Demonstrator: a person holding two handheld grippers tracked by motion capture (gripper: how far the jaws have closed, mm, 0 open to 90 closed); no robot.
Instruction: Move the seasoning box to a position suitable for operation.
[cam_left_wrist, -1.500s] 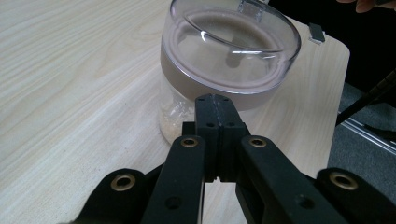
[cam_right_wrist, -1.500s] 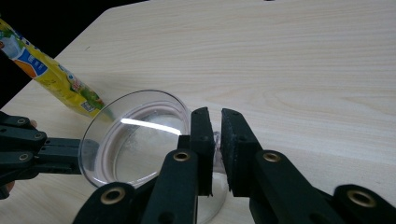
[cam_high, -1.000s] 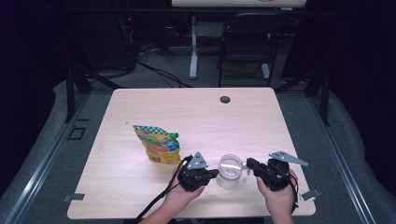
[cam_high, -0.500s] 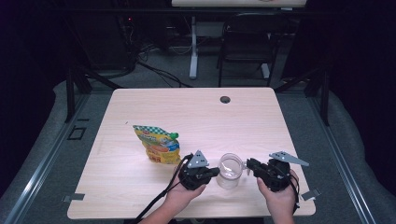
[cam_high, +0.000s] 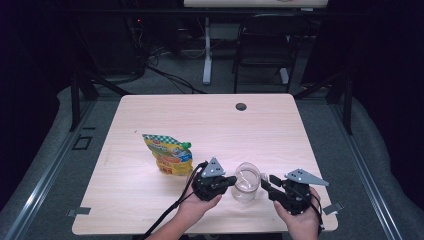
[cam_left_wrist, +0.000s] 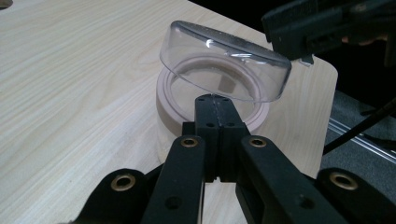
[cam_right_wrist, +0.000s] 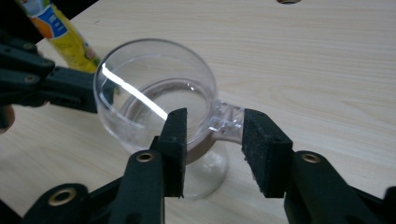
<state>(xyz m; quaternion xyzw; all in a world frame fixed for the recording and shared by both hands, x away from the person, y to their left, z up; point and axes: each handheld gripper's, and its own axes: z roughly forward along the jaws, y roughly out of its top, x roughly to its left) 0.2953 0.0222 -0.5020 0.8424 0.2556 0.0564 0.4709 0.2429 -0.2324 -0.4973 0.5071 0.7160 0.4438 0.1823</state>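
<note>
Clear plastic cup (cam_high: 246, 181) w/ side handle, tilted, near table's front edge.

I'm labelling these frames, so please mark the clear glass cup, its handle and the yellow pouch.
clear glass cup (cam_high: 246, 180): high view, on its transparent side wall.
handle (cam_right_wrist: 227, 119): right gripper view, on the clear loop between the open jaws.
yellow pouch (cam_high: 170, 156): high view, on the middle of its printed face.

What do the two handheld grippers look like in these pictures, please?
Both the left gripper and the right gripper are matte black, with riveted linkage arms and flat rectangular pads. Each carries a grey three-cornered plate on top, and a black cable trails from the left one. No sleeves are visible.
</note>
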